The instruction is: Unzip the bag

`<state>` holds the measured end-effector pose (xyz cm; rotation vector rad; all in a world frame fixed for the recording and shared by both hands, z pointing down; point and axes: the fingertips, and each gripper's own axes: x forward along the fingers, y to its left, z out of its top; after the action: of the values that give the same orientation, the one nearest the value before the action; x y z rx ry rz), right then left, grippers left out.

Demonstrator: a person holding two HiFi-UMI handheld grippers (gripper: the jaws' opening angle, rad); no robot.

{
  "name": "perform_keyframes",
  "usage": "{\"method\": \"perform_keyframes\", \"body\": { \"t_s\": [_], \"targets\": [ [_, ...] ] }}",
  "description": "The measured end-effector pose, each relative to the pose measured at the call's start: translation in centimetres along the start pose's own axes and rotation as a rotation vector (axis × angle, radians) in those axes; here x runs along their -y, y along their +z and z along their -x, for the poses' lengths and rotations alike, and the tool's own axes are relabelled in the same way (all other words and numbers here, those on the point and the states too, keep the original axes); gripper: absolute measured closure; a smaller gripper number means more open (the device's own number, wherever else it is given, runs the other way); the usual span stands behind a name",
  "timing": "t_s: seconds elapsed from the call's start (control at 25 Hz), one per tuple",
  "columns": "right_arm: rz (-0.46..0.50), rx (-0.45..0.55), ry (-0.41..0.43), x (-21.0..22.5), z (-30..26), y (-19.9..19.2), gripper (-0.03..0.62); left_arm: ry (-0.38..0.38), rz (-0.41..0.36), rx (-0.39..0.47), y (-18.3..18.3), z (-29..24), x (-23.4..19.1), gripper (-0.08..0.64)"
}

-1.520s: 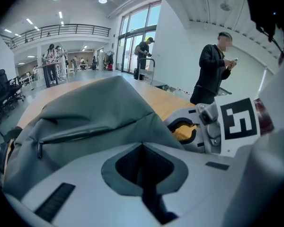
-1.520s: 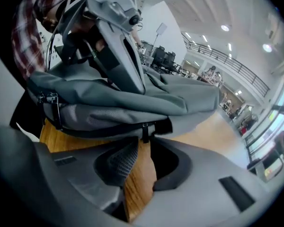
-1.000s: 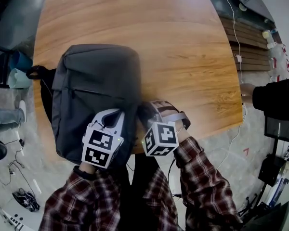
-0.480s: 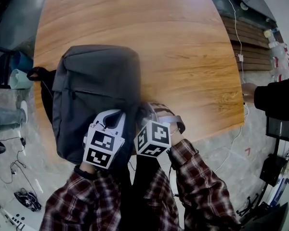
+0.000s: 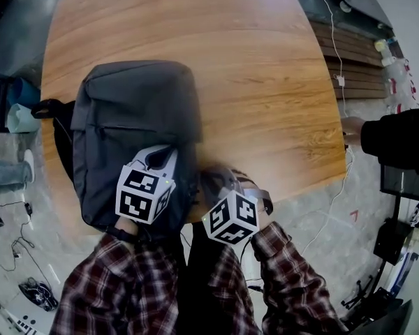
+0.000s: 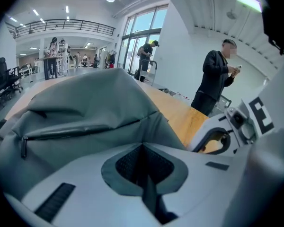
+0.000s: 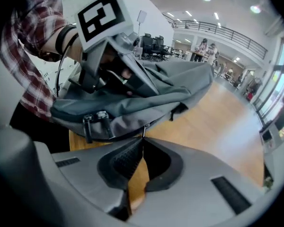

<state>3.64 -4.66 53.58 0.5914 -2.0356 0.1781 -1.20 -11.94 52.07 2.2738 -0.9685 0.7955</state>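
Observation:
A grey backpack (image 5: 136,114) lies flat on the left part of the wooden table (image 5: 258,68), its near end at the table's front edge. My left gripper (image 5: 162,156) rests on that near end, jaws shut with the bag's fabric (image 6: 85,108) pinched at their tips (image 6: 142,148). My right gripper (image 5: 214,179) is at the bag's near right corner. In the right gripper view it (image 7: 143,142) is shut on a thin metal zipper pull (image 7: 144,130) that hangs from the bag's side seam (image 7: 170,91). Two black sliders (image 7: 94,119) sit just left of it.
The table's front edge (image 7: 78,143) runs right under my right gripper. A person in black (image 5: 398,142) stands at the table's right side, also seen in the left gripper view (image 6: 213,82). Cables and gear (image 5: 35,288) lie on the floor at the left.
My right gripper has drawn back a little toward me at the bag's corner. The left gripper stays on the bag's near end, a touch farther forward.

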Motion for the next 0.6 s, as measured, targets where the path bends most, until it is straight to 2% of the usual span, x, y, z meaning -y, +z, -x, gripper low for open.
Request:
{"method": "perform_keyframes", "body": {
  "t_s": [0.28, 0.48, 0.6],
  "targets": [
    [-0.215, 0.008, 0.008, -2.5, 1.8, -2.6, 0.575, 0.021, 0.059, 0.040, 3.6, -3.3, -0.7, 0.551],
    [-0.272, 0.048, 0.039, -6.4, 3.2, -1.9, 0.575, 0.079, 0.068, 0.078, 7.1, -6.1, -2.0, 0.551],
    [-0.300, 0.066, 0.026, -7.0, 3.2, -1.4, 0.575, 0.099, 0.043, 0.092, 8.5, -7.1, -2.3, 0.551]
  ]
}}
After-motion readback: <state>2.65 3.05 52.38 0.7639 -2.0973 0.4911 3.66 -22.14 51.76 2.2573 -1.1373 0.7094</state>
